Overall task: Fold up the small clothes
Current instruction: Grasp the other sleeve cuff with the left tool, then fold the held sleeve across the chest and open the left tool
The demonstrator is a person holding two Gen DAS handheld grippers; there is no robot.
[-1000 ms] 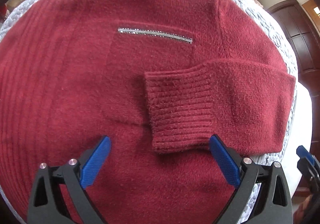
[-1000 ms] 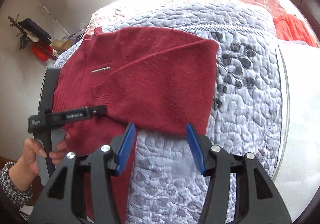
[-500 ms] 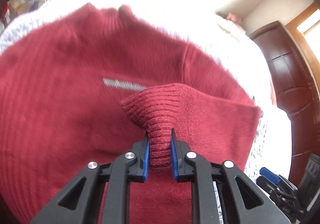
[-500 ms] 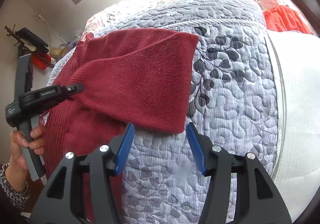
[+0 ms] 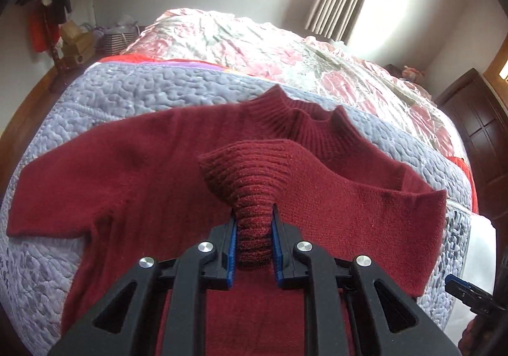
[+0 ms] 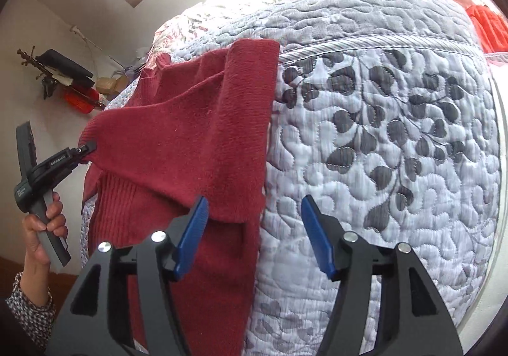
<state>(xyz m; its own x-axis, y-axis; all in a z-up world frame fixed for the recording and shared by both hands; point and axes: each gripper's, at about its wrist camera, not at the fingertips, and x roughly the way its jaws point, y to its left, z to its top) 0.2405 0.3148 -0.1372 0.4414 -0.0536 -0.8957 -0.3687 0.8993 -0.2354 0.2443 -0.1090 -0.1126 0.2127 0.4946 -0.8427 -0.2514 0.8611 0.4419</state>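
Note:
A dark red knitted sweater (image 5: 152, 178) lies on a grey quilted bedspread (image 5: 133, 92), collar at the far side. Its one sleeve stretches out flat to the left. The other sleeve (image 5: 365, 210) is folded in across the chest, and its ribbed cuff (image 5: 250, 184) is lifted. My left gripper (image 5: 254, 248) is shut on that cuff. In the right wrist view the sweater (image 6: 197, 140) hangs up from the left gripper (image 6: 85, 149), held by a hand. My right gripper (image 6: 254, 235) is open, above the sweater's right edge and the bedspread (image 6: 397, 134), holding nothing.
A floral quilt (image 5: 254, 42) covers the far half of the bed. An orange-red cloth (image 6: 489, 26) lies at the far right. A dark wooden door (image 5: 476, 121) stands to the right, and clutter with a basket (image 5: 111, 38) sits by the far left wall.
My left gripper shut on the folded sleeve's cuff and has lifted it up and toward the near side. The right gripper stayed open, shifting little.

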